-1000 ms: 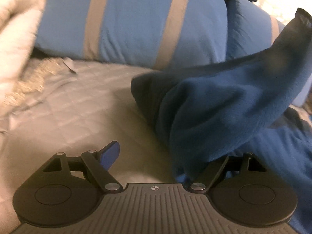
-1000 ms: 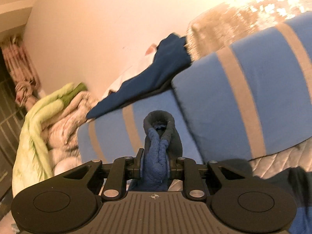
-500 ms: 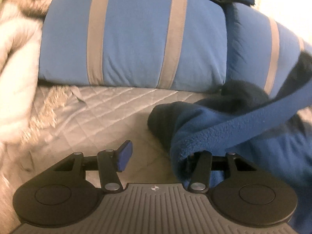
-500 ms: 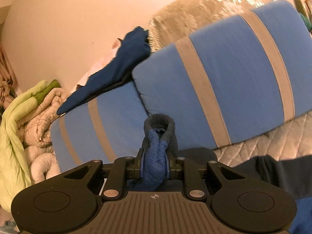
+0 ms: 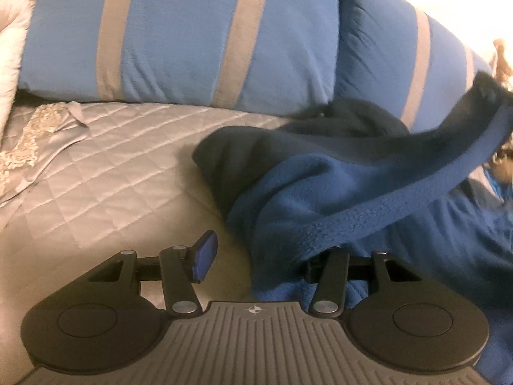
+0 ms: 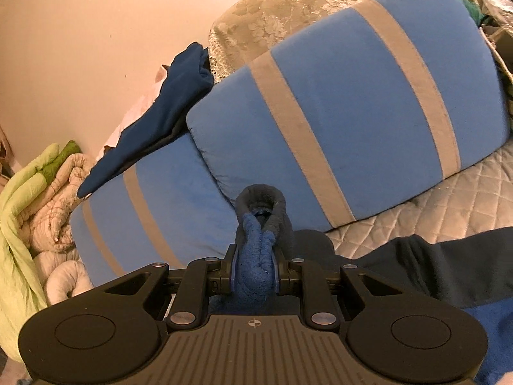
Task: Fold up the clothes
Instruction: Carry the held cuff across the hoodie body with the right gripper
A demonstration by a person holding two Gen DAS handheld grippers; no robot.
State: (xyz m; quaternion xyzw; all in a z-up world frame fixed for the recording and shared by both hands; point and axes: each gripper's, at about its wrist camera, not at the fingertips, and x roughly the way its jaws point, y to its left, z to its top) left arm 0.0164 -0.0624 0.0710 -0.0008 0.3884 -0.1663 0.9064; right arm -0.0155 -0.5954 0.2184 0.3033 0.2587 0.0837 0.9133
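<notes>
On a grey quilted bedspread (image 5: 96,166), in front of blue pillows with grey stripes (image 5: 179,35), a dark blue fleece garment (image 5: 320,192) is lying bunched. The right gripper (image 6: 254,272) is pinching a rolled fleece edge tight. The left gripper (image 5: 256,256) is standing partly open, fleece draping over one finger, ungripped. Judging by this, a fold is being set up; next, the left needs to clamp an edge.

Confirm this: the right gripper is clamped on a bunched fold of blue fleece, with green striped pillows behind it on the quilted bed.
Not quite. The pillows are blue with grey stripes, not green, as the right wrist view shows. The rest stands: the right gripper is clamped on a bunched fold of the blue fleece.
</notes>
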